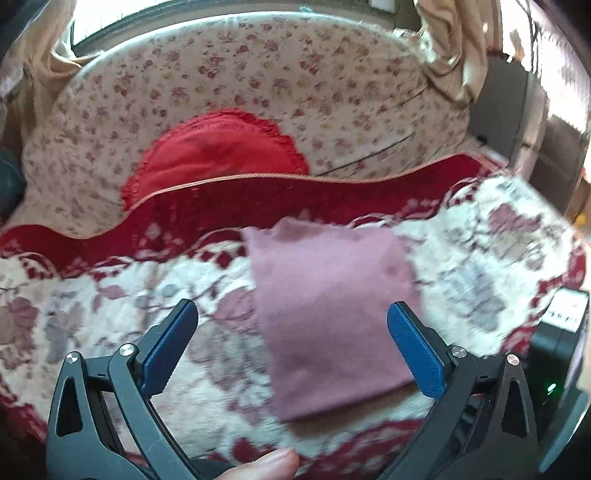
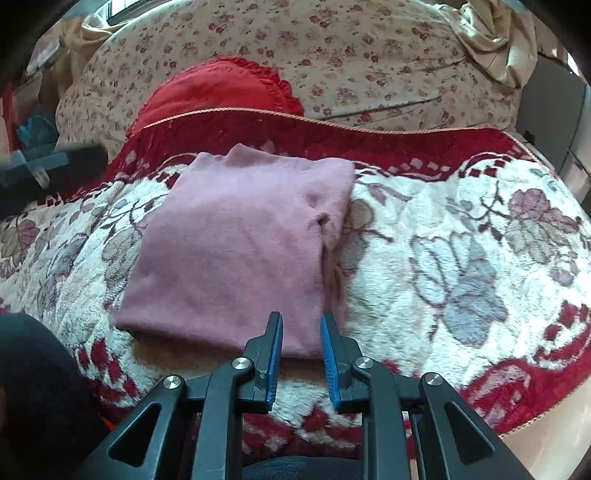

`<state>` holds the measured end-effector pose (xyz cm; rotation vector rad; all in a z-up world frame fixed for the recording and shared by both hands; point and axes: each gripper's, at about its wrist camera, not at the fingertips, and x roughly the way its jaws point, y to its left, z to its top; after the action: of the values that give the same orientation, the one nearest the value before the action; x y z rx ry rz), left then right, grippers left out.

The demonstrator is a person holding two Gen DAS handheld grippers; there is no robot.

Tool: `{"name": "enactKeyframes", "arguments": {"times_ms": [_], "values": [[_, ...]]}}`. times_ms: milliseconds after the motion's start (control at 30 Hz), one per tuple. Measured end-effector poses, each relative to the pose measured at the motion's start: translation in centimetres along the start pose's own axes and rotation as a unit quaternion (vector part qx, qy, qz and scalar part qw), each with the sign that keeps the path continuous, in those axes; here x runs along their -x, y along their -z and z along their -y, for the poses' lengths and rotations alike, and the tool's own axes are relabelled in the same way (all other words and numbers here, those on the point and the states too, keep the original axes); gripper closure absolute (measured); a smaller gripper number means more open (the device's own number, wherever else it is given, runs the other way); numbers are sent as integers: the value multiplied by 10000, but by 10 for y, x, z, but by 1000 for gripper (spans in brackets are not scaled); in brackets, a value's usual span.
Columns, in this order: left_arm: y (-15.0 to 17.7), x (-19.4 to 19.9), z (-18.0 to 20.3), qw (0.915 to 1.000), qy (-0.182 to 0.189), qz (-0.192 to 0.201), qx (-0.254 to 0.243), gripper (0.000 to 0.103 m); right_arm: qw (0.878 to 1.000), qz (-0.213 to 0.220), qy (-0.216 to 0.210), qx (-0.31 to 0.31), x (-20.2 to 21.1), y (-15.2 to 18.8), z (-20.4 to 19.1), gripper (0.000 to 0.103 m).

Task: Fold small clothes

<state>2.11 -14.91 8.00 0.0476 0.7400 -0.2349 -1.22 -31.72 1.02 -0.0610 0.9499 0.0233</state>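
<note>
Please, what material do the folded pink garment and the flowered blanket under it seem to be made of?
Folded pink garment: probably soft knit or fleece; matte, slightly fuzzy surface, soft creases. Flowered blanket: apparently plush fleece; thick, tufted pile, woven-looking red border.

- Bright daylight comes in from the window (image 1: 229, 18) at the top of the left wrist view, and it glares white there.
- The blanket (image 1: 480, 266) looks smeared and blurry in the left wrist view.
- The right wrist view is sharper.
- Both pictures bend round at the edges, with dark corners.
- Shadows are soft.
</note>
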Motion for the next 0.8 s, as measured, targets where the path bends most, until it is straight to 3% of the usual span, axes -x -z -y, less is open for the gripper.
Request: {"name": "enactKeyframes", "arguments": {"times_ms": [200, 367, 533, 700, 800], "values": [[8, -33, 8, 9995, 51, -275, -134, 0, 9988, 173, -95, -443, 8, 4, 18, 84], [13, -30, 9, 9995, -16, -44, -300, 0, 9984, 301, -214, -429, 17, 2, 10, 84], [14, -36, 0, 9996, 200, -127, -153, 1, 9969, 279, -336, -648, 26, -2, -2, 84], [13, -36, -8, 9990, 389, -204, -6, 1, 9884, 618, -539, -1280, 49, -7, -14, 83], [11, -41, -14, 9984, 456, -303, 147, 1, 9878, 678, -401, -1344, 48, -10, -21, 83]]}}
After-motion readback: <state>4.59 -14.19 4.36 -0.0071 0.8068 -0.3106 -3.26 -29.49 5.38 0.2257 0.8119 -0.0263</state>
